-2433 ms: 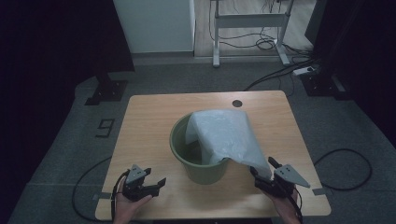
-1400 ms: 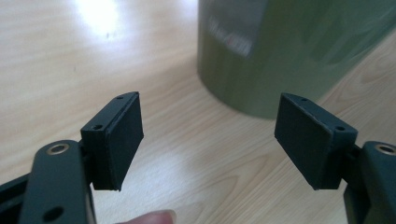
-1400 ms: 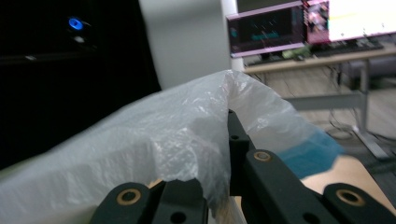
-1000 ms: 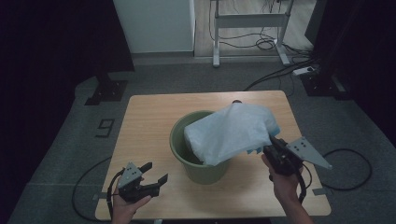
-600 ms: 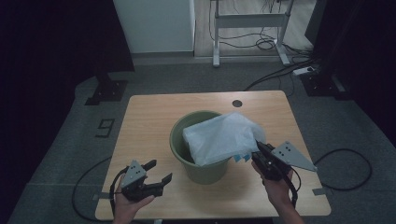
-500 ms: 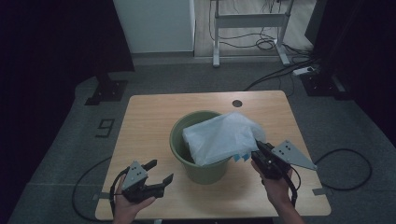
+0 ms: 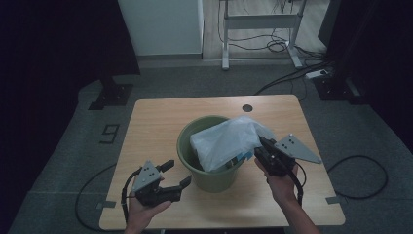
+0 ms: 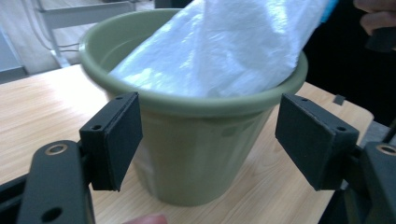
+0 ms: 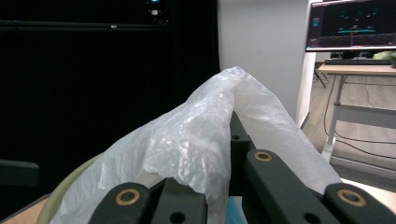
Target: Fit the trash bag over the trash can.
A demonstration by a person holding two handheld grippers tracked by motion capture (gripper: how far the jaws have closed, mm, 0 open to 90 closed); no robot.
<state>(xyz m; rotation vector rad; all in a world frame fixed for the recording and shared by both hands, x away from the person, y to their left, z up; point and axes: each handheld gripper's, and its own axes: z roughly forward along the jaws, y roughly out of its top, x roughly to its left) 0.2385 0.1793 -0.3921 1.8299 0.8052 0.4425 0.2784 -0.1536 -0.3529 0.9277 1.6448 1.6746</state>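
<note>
1. A round olive-green plastic bucket (image 7: pixel 210 161) stands near the middle of the light wooden surface (image 7: pixel 156 126), a little toward the person's edge of it.
2. A crumpled translucent white plastic bag (image 7: pixel 226 141) sits partly inside the bucket, its bulk rising above the rim and leaning over the bucket's right side.
3. The right gripper (image 7: pixel 265 153) is just right of the bucket, its fingers pressed together and pinching a fold of the bag; in the right gripper view the plastic (image 9: pixel 196 144) drapes over and between the two black fingers.
4. The left gripper (image 7: pixel 176 175) is just left of the bucket, toward the person's edge, with its fingers spread and holding nothing.
5. In the left gripper view the bucket (image 8: pixel 201 154) stands between and beyond the two black pads (image 8: pixel 114 140), apart from both, with nothing else between them and it.
6. A small dark round hole (image 7: pixel 247 107) lies in the surface beyond the bucket, near the far edge.
7. Beyond the bucket, on the floor past the surface, are a white desk frame (image 7: pixel 258 22) and loose black cables (image 7: pixel 292 73).
8. The left gripper view shows the bucket's outer wall and the bag lying over its rim (image 8: pixel 224 56).
9. The right gripper view shows a lit monitor (image 9: pixel 352 25) on a desk, beyond the bag.
10. A bit of blue (image 7: pixel 246 155) shows at the bag's lower edge beside the bucket rim; what it is I cannot tell.
</note>
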